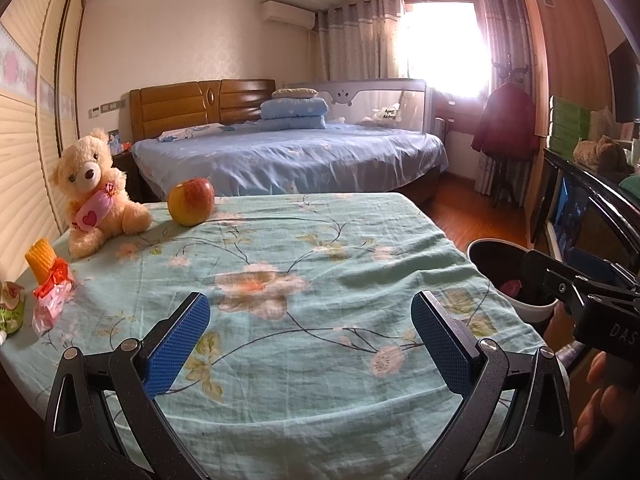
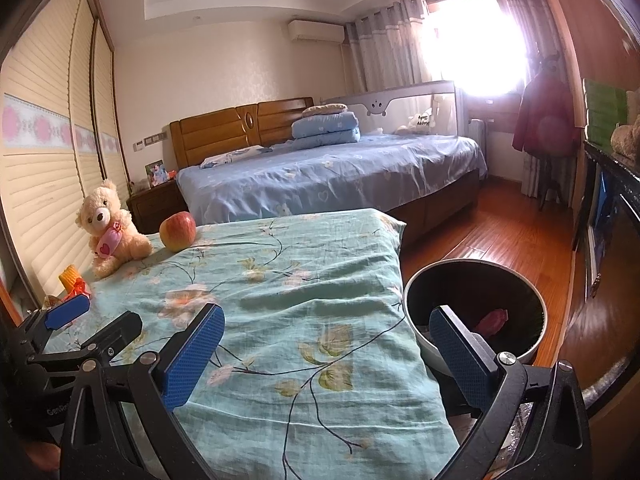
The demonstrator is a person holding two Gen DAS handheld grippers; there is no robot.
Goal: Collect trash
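A crumpled red and pink wrapper (image 1: 52,296) lies at the left edge of the floral tablecloth (image 1: 280,264), beside a yellow corn-shaped item (image 1: 40,258) and a green wrapper (image 1: 10,312). My left gripper (image 1: 310,304) is open above the cloth with nothing between its fingers, right of those wrappers. My right gripper (image 2: 326,316) is open and empty too, over the table's right edge; its right finger overlaps the bin. The round bin (image 2: 472,262) with a black liner stands on the floor to the right, with a pink scrap (image 2: 494,320) inside.
A teddy bear (image 1: 92,192) and an apple (image 1: 191,201) sit at the table's far left. Beyond are a bed (image 1: 288,156) and wooden floor (image 2: 500,232). A dark cabinet (image 2: 612,216) lines the right side. The left gripper (image 2: 96,320) shows in the right wrist view.
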